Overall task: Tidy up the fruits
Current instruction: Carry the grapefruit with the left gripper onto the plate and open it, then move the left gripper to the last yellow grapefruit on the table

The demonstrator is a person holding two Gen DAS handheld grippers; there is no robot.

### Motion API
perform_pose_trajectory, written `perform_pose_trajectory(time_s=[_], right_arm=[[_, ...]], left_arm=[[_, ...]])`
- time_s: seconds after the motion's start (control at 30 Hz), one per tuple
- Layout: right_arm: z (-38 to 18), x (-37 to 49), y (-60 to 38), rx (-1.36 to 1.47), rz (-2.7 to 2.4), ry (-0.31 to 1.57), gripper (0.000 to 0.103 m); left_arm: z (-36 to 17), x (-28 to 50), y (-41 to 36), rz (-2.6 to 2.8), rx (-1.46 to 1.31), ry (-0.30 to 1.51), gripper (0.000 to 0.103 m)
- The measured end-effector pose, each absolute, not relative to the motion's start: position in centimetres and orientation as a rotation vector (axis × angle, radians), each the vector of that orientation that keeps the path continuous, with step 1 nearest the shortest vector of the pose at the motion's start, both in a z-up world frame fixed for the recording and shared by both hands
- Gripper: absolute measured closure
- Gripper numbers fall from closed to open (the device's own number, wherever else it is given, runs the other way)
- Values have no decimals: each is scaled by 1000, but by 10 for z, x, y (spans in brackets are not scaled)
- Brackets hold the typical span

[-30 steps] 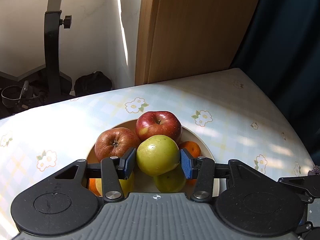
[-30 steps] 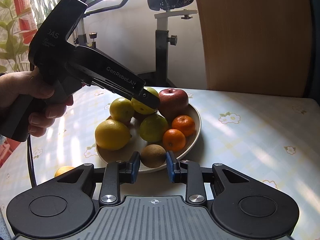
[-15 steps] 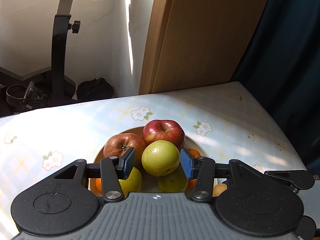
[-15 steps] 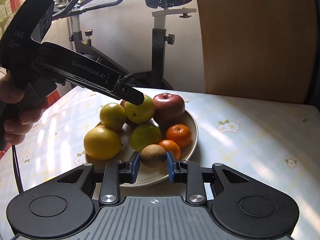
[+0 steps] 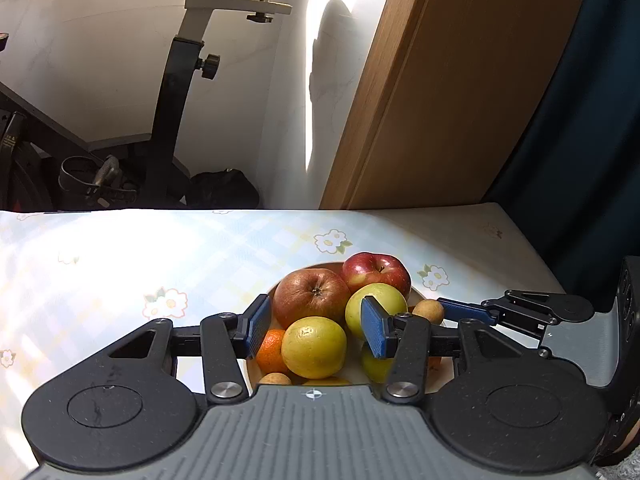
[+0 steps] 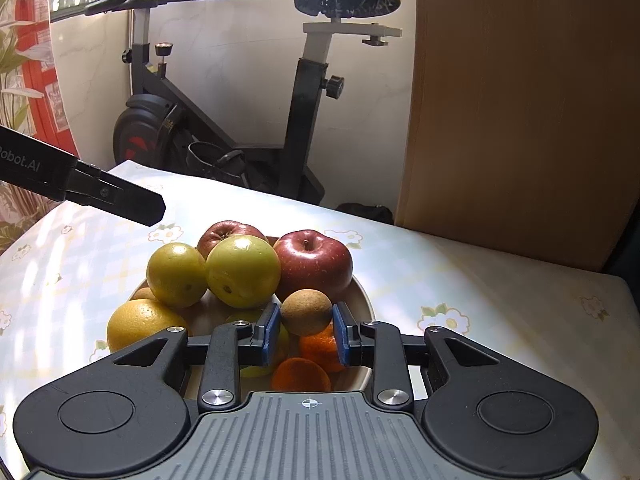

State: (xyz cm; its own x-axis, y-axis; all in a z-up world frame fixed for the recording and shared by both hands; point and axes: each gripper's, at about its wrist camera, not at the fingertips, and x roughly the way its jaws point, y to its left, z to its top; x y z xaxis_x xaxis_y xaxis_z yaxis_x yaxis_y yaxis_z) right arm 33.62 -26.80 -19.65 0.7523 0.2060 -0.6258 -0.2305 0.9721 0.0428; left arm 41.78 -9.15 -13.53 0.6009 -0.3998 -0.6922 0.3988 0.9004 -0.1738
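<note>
A cream plate (image 6: 363, 294) on the flowered tablecloth holds a heap of fruit. On it lie two red apples (image 6: 314, 264), a green apple (image 6: 242, 272), a yellow-green citrus (image 6: 176, 274), a large yellow citrus (image 6: 140, 324) and mandarins (image 6: 320, 350). My right gripper (image 6: 306, 320) is shut on a small brown kiwi-like fruit (image 6: 306, 312), held just above the mandarins at the plate's near side. My left gripper (image 5: 315, 330) stands open above the heap and grips nothing. Its finger (image 6: 132, 204) hangs clear of the fruit at the upper left. The green apple (image 5: 376, 304) rests on the pile.
An exercise bike (image 6: 304, 120) stands just beyond the table's far edge. A wooden panel (image 6: 520, 120) rises at the back right, and a dark curtain (image 5: 592, 120) hangs to the right. Bare tablecloth (image 6: 480, 280) lies to the right of the plate.
The left gripper let go of the green apple and drew back up and to the left; the apple now rests on the heap. The right gripper carried the brown fruit forward over the plate.
</note>
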Motion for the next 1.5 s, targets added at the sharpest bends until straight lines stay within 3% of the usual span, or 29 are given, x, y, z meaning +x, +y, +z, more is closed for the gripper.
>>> perform_pose_trajectory(time_s=[0.73, 1.5], right_arm=[[-184, 285, -265, 22, 221, 667, 74], [-201, 224, -233, 60, 286, 750, 74]], left_arm=[[-139, 374, -54, -428, 4, 800, 51], [-179, 312, -31, -406, -57, 901, 51]])
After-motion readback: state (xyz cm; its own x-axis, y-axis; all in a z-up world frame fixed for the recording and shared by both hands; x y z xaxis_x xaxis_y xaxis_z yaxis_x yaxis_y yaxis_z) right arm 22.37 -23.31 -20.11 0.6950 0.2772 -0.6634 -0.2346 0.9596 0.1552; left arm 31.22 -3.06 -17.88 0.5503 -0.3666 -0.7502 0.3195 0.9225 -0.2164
